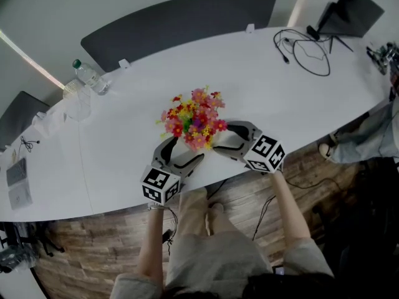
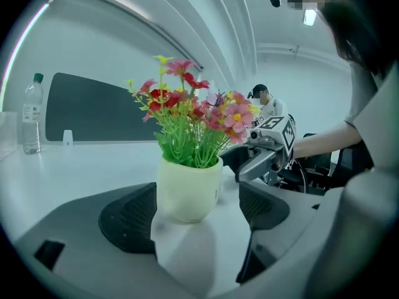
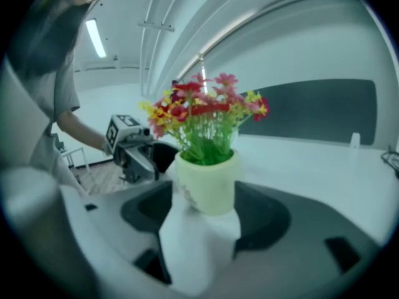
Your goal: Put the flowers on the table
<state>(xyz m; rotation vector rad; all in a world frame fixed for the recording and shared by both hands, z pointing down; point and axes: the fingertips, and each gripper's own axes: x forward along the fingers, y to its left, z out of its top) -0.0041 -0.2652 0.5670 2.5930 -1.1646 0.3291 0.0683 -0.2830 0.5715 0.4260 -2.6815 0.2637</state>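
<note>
1. Plainly, the flowers [image 1: 195, 118] are already down. Their pale pot [image 2: 189, 189] stands upright on the white table [image 1: 124, 148], near the edge closest to us and well apart from the water bottle [image 1: 90, 76] at the far left.
2. We hold the left gripper [image 1: 184, 149] at the pot from one side and the right gripper [image 1: 223, 139] from the other, so the bouquet sits between the two tools. Coming in from opposite sides is, we judge, what keeps a top-heavy bunch from tipping.
3. The left gripper is released. Its own view shows the pot between the two dark pads, with bare table visible beside the pot on the right, so nothing is pinched.
4. The right gripper also has its jaws spread around the pot. The pads stand close beside its walls, but the view is blurred and we see no firm squeeze, so we read it as loose too.
5. The pot's base rests flat on the table in both gripper views. We judge the placing itself to be done, with only the drawing away of the grippers left.
6. The risk now is a pad catching the pot or the stems on the way out.
</note>
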